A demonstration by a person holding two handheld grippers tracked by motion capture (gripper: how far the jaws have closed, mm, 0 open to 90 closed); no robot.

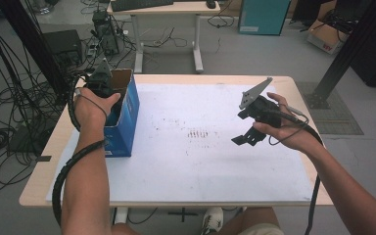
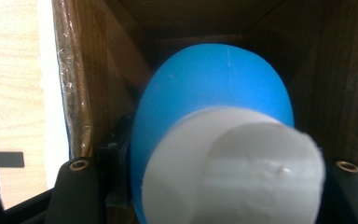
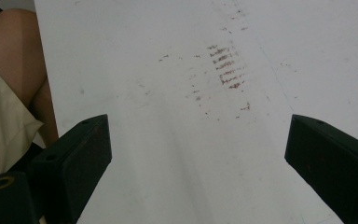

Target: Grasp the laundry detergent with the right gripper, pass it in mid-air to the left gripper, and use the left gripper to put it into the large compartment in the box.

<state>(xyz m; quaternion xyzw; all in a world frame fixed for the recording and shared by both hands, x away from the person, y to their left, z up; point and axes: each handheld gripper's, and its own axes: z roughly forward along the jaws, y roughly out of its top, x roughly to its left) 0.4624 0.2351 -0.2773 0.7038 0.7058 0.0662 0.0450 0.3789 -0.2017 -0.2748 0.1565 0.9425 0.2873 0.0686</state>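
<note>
A blue cardboard box (image 1: 127, 122) stands open-topped at the table's left edge. My left gripper (image 1: 101, 81) reaches down into it from above. In the left gripper view, a rounded blue object with a white cylindrical end (image 2: 214, 116) sits between the two black jaws, and my left gripper (image 2: 214, 182) is shut on it, with the box's brown inner walls (image 2: 98, 84) around it. My right gripper (image 1: 248, 138) hangs over the right half of the white sheet, tilted down. In its own view my right gripper (image 3: 198, 168) is open, with bare sheet between the jaws.
A white sheet (image 1: 200, 166) covers most of the wooden table (image 1: 44, 161), with brown smudges (image 1: 198, 133) near its middle. Cables and equipment (image 1: 10, 112) lie on the floor at left. A desk (image 1: 166, 29) stands beyond. A black post (image 1: 342, 54) rises at right.
</note>
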